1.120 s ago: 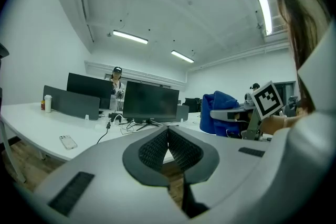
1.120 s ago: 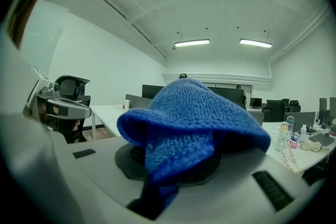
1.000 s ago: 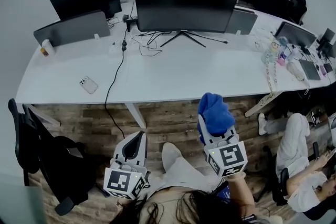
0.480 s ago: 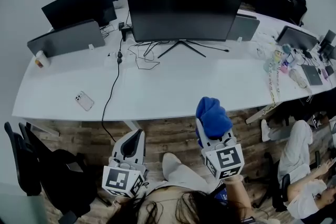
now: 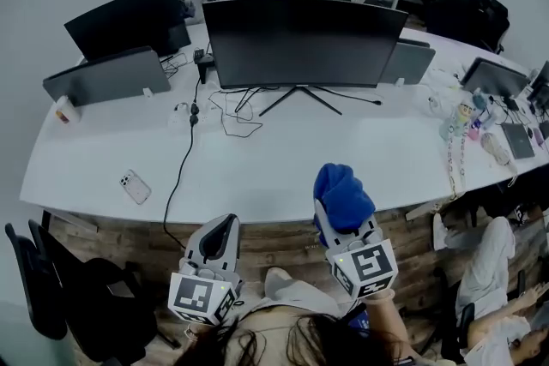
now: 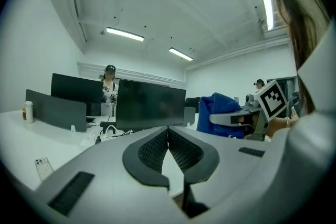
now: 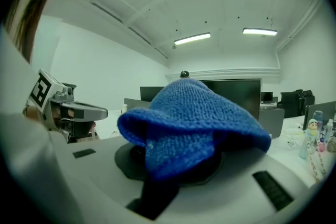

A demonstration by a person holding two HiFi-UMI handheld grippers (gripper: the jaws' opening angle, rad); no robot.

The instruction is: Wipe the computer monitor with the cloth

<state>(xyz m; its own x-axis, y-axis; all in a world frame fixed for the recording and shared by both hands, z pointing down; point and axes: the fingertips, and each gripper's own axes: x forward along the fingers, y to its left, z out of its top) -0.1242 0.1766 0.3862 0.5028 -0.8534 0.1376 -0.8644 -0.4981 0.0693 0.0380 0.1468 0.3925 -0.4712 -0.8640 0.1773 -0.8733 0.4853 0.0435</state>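
White desk (image 5: 369, 141) is stretching ahead of both grippers. A phone (image 5: 135, 186) and cable (image 5: 178, 171) are lying ahead-left of the left gripper (image 5: 228, 223), whose jaws are pressing together, empty. The right gripper (image 5: 341, 217) is pinching the bunched blue cloth (image 5: 343, 187), well short of the dark monitor (image 5: 300, 43) standing across open desktop.

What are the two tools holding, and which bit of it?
The right tool grips the blue cloth by its bunched lower part; the rest flops over the jaws. The left tool is shut, holding nothing.
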